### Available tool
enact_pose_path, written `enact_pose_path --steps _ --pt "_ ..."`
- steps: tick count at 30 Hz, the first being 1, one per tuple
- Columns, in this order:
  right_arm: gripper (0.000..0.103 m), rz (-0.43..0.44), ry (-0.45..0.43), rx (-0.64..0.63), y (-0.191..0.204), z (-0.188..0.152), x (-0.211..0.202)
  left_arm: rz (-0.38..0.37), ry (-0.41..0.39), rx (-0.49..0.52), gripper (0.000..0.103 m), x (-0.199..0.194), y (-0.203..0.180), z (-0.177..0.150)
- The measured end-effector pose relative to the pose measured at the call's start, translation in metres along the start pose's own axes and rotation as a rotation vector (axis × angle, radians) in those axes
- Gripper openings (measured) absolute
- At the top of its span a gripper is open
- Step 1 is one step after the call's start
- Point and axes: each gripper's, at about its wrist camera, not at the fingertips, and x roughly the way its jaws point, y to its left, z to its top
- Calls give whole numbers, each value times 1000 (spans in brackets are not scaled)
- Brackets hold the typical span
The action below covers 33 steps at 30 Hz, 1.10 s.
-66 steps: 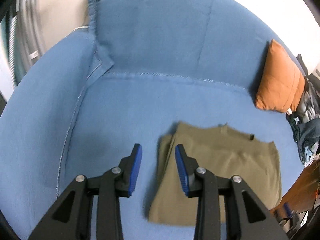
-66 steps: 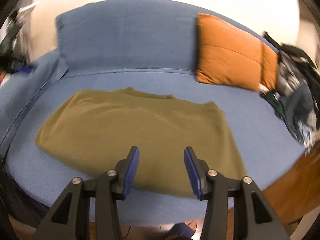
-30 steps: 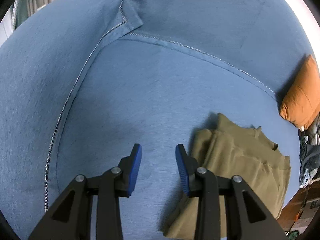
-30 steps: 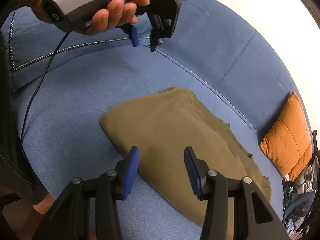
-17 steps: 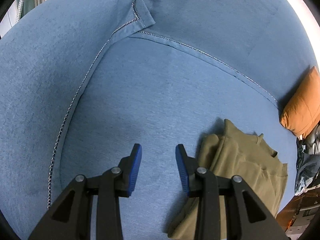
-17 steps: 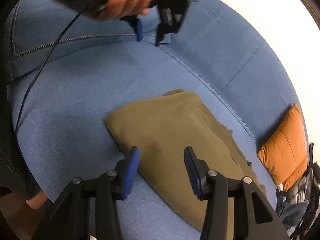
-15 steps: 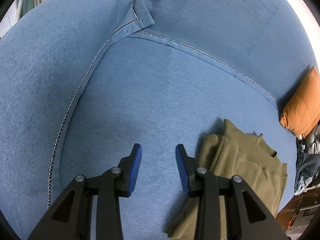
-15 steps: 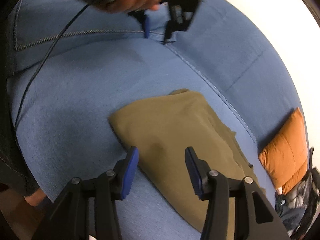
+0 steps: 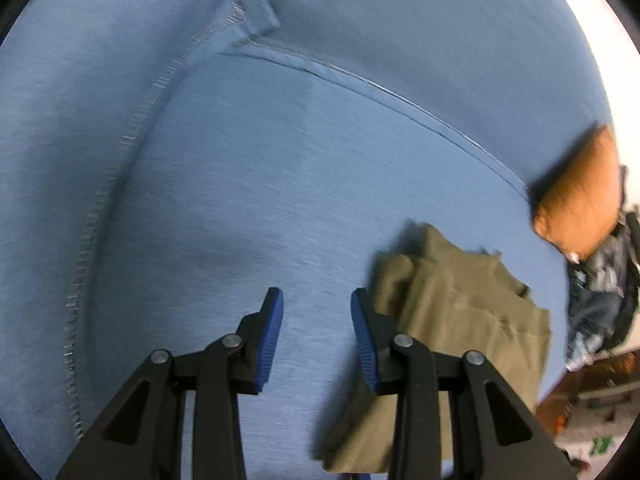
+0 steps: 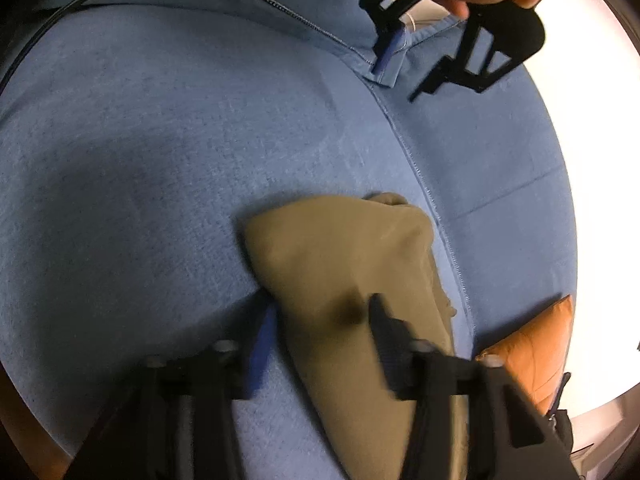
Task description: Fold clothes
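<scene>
Lowered since the earlier frame, the right gripper point(image 10: 320, 332) now straddles the near edge of the folded olive garment point(image 10: 352, 264) with jaws open and empty, while the left gripper point(image 9: 316, 332), jaws open and empty, hovers over bare blue sofa point(image 9: 240, 200) with the garment just right of its jaws.

A blue fabric sofa point(image 9: 280, 180) with pale stitched seams fills the view, an orange cushion point(image 9: 580, 192) against its backrest before a white wall point(image 10: 592, 92).

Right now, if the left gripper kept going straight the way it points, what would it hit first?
Most likely the bare blue seat of the couch. The left gripper is open, with only cushion between its fingers; the olive garment lies off to its right. Depth is hard to judge.
</scene>
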Motion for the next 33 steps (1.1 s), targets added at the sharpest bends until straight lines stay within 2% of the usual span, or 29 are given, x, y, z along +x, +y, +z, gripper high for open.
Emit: enact_pose_path --steps 1,2,4,7,12,20,33 --pt "15 7 1 12 -3 1 1 -31 22 13 37 5 -3 1" --pt "14 13 -1 28 -6 2 1 -54 36 25 45 9 -6 2" --pt "11 16 -25 87 -19 4 -4 -103 60 52 56 17 -15 3" --pt "10 12 -61 143 -34 3 -12 -172 134 93 62 34 -29 0" --pt "9 13 -97 192 -49 1 -19 -211 227 126 62 62 -43 -3" --pt "9 24 -128 227 -64 -3 -23 -192 305 134 62 103 -44 1" --pt "9 49 -124 249 -65 -5 -18 -202 293 189 62 113 -53 4"
